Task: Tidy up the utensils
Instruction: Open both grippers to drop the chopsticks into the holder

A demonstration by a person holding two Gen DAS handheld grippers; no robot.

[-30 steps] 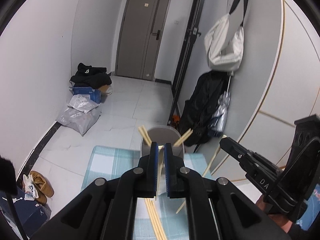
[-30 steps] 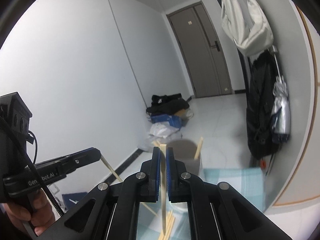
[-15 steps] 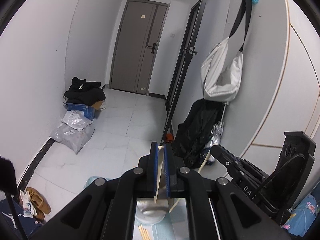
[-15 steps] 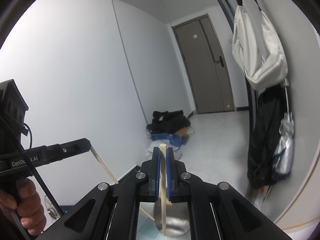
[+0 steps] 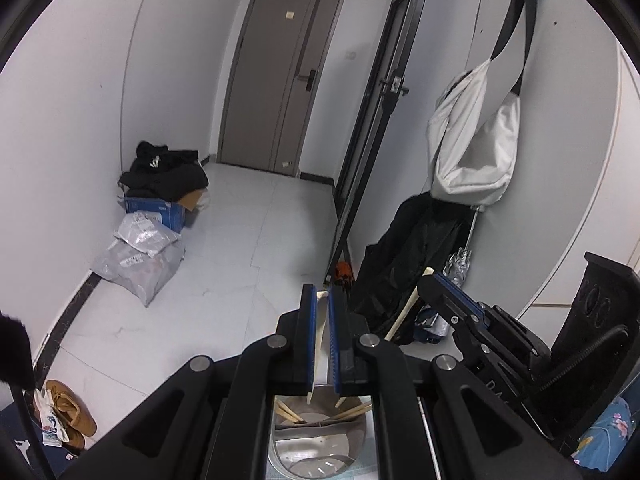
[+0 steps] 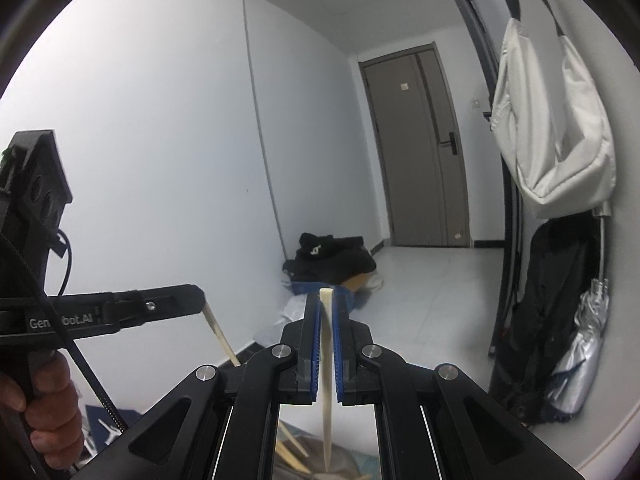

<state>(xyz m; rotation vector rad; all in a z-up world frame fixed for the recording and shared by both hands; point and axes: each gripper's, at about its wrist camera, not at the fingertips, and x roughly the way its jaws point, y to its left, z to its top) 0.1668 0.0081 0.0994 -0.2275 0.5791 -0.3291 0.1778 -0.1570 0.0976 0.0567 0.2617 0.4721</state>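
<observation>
In the left wrist view, the left gripper (image 5: pixel 323 340) pinches a chopstick (image 5: pixel 318 344) whose tip hangs just above the metal holder (image 5: pixel 320 444), where other chopsticks already lean; lower it straight before letting go. In the right wrist view, the right gripper (image 6: pixel 327 344) pinches its own chopstick (image 6: pixel 326 380) upright (holder mostly hidden below), so I would centre it over the opening first.

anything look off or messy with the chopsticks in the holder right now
Nothing damaged. The chopsticks already in the metal holder lean crossed at mixed angles, not upright. Each gripper, left and right, grips one chopstick above it.
</observation>
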